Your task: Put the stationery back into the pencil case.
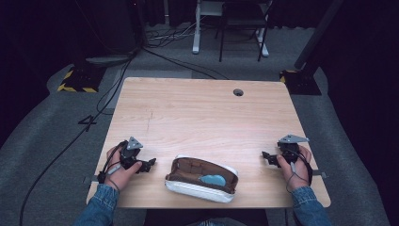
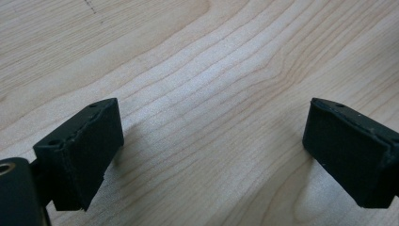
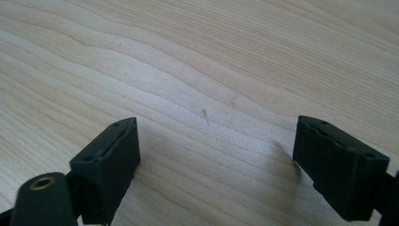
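I rest both grippers, left and right, jaws spread and empty, on the table either side of the unzipped pouch near its front edge, untouched, work unstarted.

**Stuff you can't really make out here**

The blue thing inside the open pouch is too small to identify, and the pouch walls hide its lower part. In the left gripper view, the left gripper has its right-hand jaw cut off by the frame edge. The right gripper loses its lower parts at the bottom edge. Both denim sleeves run off the bottom.
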A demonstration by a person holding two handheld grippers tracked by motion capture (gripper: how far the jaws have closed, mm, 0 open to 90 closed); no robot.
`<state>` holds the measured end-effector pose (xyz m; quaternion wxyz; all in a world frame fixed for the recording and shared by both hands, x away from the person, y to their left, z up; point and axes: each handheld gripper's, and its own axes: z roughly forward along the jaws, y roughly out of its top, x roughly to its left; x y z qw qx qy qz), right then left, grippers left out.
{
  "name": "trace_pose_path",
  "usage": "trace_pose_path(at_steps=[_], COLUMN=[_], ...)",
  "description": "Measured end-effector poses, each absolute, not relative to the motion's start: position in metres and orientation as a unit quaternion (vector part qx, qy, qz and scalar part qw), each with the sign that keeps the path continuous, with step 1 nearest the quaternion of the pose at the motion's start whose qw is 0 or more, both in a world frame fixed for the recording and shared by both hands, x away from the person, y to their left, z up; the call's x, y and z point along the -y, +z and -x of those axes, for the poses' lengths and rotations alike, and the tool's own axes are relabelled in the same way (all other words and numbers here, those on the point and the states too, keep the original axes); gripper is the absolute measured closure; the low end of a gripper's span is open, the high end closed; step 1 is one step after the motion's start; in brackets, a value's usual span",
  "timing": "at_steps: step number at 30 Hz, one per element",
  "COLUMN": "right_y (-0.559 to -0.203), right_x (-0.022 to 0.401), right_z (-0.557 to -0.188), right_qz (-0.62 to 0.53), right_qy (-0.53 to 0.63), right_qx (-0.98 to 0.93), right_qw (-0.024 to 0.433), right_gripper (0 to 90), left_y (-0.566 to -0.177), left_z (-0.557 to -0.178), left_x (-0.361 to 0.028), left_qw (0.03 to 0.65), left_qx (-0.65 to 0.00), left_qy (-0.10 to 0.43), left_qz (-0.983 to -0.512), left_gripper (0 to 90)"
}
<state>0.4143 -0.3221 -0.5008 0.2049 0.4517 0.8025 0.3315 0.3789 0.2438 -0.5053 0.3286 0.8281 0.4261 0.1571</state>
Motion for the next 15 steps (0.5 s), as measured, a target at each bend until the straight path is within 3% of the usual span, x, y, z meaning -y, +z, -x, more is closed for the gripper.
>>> trace_pose_path(at_steps=[15], right_y=[-0.5044], right_x=[0.3211], right_z=[-0.4134], right_qz=[-0.466], right_qy=[0.343], right_qx=[-0.79], right_qw=[0.204], right_gripper=[13.0], left_y=[-0.5053], left_z=[-0.3795], left_x=[-0.2435], left_qw=[0.327], left_qx=[-0.424], left_qy=[0.156], left_qz=[-0.83], left_gripper=[5.1])
